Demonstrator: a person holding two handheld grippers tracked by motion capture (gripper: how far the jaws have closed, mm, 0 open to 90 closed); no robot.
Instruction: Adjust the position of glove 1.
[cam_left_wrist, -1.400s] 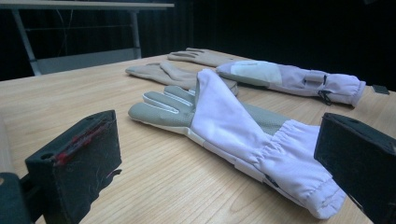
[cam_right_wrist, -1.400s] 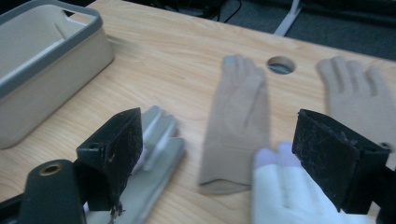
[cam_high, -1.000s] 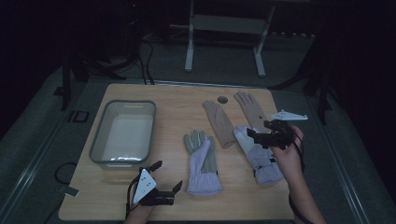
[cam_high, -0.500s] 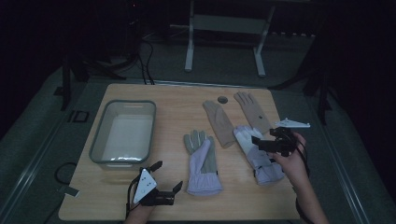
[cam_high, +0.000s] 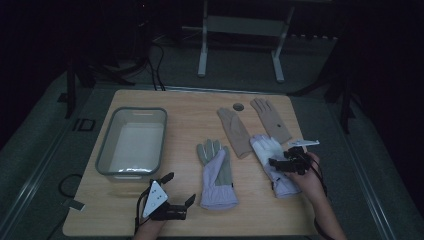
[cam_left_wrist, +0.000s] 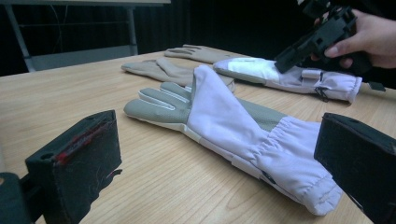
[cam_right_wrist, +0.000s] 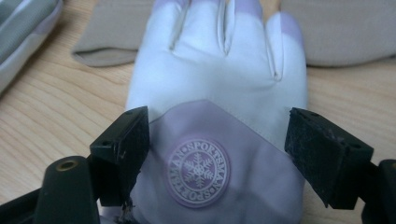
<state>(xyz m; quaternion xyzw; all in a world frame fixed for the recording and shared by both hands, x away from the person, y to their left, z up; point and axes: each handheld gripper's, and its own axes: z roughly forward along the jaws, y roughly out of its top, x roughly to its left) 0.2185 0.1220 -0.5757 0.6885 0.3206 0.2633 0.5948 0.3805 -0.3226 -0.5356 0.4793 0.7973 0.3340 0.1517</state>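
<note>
My right gripper (cam_high: 276, 162) hung low over the lilac glove (cam_right_wrist: 219, 130), its jaws spread wide to either side of the snowflake badge (cam_right_wrist: 198, 171), just closing a little, the pads not yet pressing it. That glove lay flat on the table (cam_high: 185, 107), fingers against the tan gloves (cam_high: 235, 131). My left gripper (cam_high: 176, 195) rested open near the second lilac glove (cam_high: 218, 172).

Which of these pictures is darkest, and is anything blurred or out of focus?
High view: darkest, dim all round, faint glare in the clear bin. Left gripper view: bright, lilac glove sharp, near jaws soft. Right gripper view: evenly lit, snowflake badge crisp, jaws slightly soft.
</note>
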